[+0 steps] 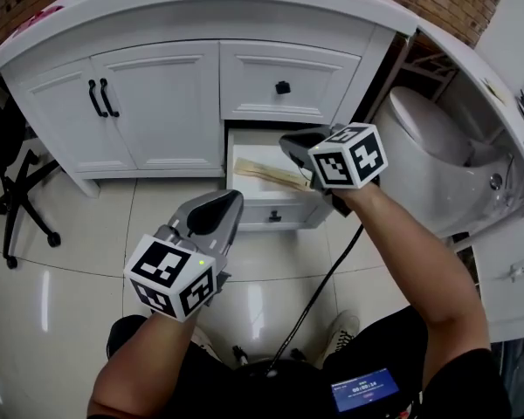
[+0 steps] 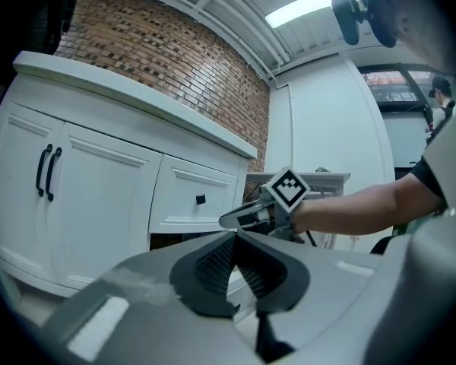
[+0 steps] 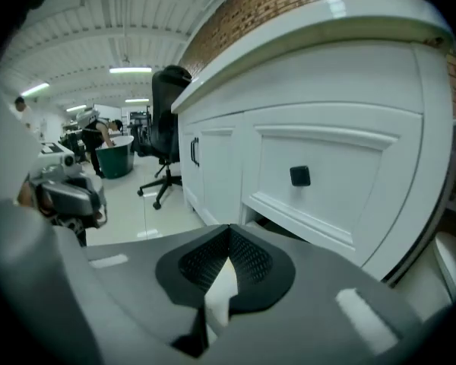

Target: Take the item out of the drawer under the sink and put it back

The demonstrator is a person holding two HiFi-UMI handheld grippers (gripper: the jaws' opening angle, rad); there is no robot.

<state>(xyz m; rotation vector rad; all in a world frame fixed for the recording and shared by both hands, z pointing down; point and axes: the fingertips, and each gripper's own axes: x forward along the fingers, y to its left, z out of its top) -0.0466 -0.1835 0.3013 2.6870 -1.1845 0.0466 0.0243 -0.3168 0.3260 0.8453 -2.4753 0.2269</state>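
So the right hand-held gripper [image 1: 290, 147] is clamped shut on the flat tan item [image 1: 260, 172], which sits slantwise in the open lower drawer [image 1: 275, 206] of the sink cabinet; I can't tell if it's off the drawer bottom yet. The left hand-held gripper [image 1: 217, 209] has its jaws together with nothing in them, hovering over the tile floor [image 1: 79, 260] in front. My take on doing this lift well: bring it straight up and toward you, keep the item level, and don't twist, since the grip looks like it's near one end. Watch the closed upper drawer [image 1: 284, 81] overhanging right above, and the drawer's side walls. The toilet [image 1: 428, 147] crowds the right side, so the free room is out front and to the left over the floor.
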